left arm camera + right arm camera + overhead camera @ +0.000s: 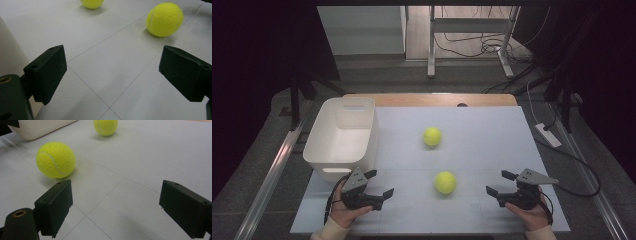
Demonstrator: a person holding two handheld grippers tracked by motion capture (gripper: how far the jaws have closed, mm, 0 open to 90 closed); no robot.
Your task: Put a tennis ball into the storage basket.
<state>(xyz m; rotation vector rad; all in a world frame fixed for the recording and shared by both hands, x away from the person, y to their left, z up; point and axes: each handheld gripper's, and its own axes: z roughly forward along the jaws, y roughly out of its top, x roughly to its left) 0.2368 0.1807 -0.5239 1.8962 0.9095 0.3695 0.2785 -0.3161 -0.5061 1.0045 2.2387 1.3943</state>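
Note:
Two yellow tennis balls lie on the white table mat [472, 130]. The near ball [445, 182] [164, 19] [55, 160] rests between my two grippers; the far ball [432, 136] [92, 3] [105, 126] sits further back. My left gripper [379, 183] [112, 75] is at the front left, open, jaws wide with bare mat between them. My right gripper [500, 182] [116, 207] is at the front right, open as well, holding nothing. Each is held in a person's hand low over the mat, pointing toward the near ball.
A white plastic bin [343, 136] [37, 128] stands at the left of the mat, just behind my left gripper. A wooden table edge [432, 99] shows behind the mat. Beyond are a desk frame [472, 35] and floor cables.

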